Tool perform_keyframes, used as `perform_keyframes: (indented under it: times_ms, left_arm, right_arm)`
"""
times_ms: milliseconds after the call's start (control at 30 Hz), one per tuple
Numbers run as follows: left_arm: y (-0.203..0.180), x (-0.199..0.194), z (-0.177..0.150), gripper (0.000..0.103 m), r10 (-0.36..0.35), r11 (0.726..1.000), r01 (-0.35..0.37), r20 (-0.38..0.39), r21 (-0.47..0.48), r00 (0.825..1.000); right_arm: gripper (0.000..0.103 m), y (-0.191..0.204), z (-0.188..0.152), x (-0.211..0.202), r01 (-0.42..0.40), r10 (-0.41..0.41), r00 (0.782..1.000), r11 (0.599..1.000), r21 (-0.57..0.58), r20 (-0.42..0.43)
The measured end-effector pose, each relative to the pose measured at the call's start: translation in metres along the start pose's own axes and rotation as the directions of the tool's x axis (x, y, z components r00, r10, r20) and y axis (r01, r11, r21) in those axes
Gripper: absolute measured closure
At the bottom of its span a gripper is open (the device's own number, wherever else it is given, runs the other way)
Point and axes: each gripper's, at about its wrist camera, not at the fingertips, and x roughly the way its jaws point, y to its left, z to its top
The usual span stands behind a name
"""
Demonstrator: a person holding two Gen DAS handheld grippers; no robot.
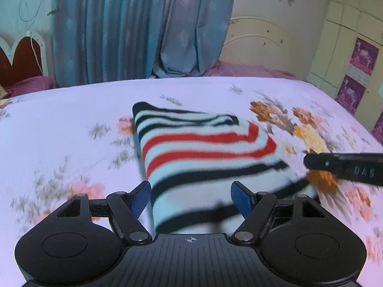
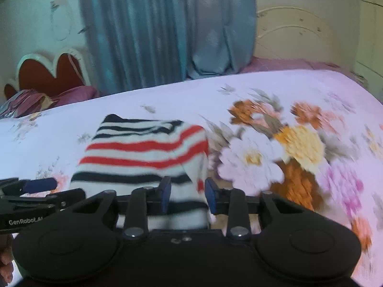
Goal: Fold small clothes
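Left gripper [image 1: 190,198] first — jaws standing wide, blue pads [image 1: 140,199] either side of the near end of the sweater [image 1: 205,153] but not pressing on it, so nothing is held there. In its own view the striped bundle fills the gap and runs away from it, up the bed.

Over to the right gripper [image 2: 188,197] — jaws narrow, set much closer than the left's. The sweater's near right corner sits between its pads [image 2: 166,195], and there's cloth in the gap. But whether the pads actually pinch it, I can't tell; the picture is smeared with motion.

The sweater itself: folded into a compact block, black and red stripes on white, lying on the floral sheet [image 1: 59,119] roughly mid-bed. Its long axis points from near to far, angled a little to the left at the far end, stripes running across it. Both grippers are at its near short edge, left one at the middle of that edge, right one at the right corner, its finger [image 1: 344,165] coming in from the right in the left view.

So the relation that matters — the garment lies straight ahead of both grippers, far side untouched, and the two are about equally close to it. My read: the fold looks nearly finished, and any last tidy or lift would start from this near edge. Beyond the bed, blue curtains [image 1: 134,28] and a headboard [image 1: 253,38].
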Motion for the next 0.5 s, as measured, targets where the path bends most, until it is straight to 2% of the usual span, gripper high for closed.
perform_keyframes:
  times_ms: [133, 267, 400, 500]
  left_arm:
    - [0.002, 0.019, 0.016, 0.030, 0.025, 0.998, -0.025, -0.003, -0.052, 1.000]
    - [0.007, 0.042, 0.021, 0.030, 0.068, 0.996, -0.068, -0.016, -0.065, 0.998]
    - [0.019, 0.065, 0.015, 0.030, 0.075, 0.989, -0.082, -0.053, -0.123, 0.996]
    - [0.017, 0.071, 0.007, 0.030, 0.080, 0.990, -0.085, -0.052, -0.113, 0.995]
  right_arm:
    - [0.076, -0.002, 0.012, 0.025, -0.032, 0.032, 0.999, 0.999, -0.008, -0.027]
    - [0.076, -0.001, 0.023, 0.048, -0.048, 0.047, 0.998, 0.999, -0.016, -0.037]
    - [0.076, 0.004, 0.033, 0.068, -0.065, 0.063, 0.997, 0.997, -0.035, -0.042]
    - [0.074, 0.003, 0.037, 0.085, -0.057, 0.056, 0.997, 0.998, -0.024, -0.060]
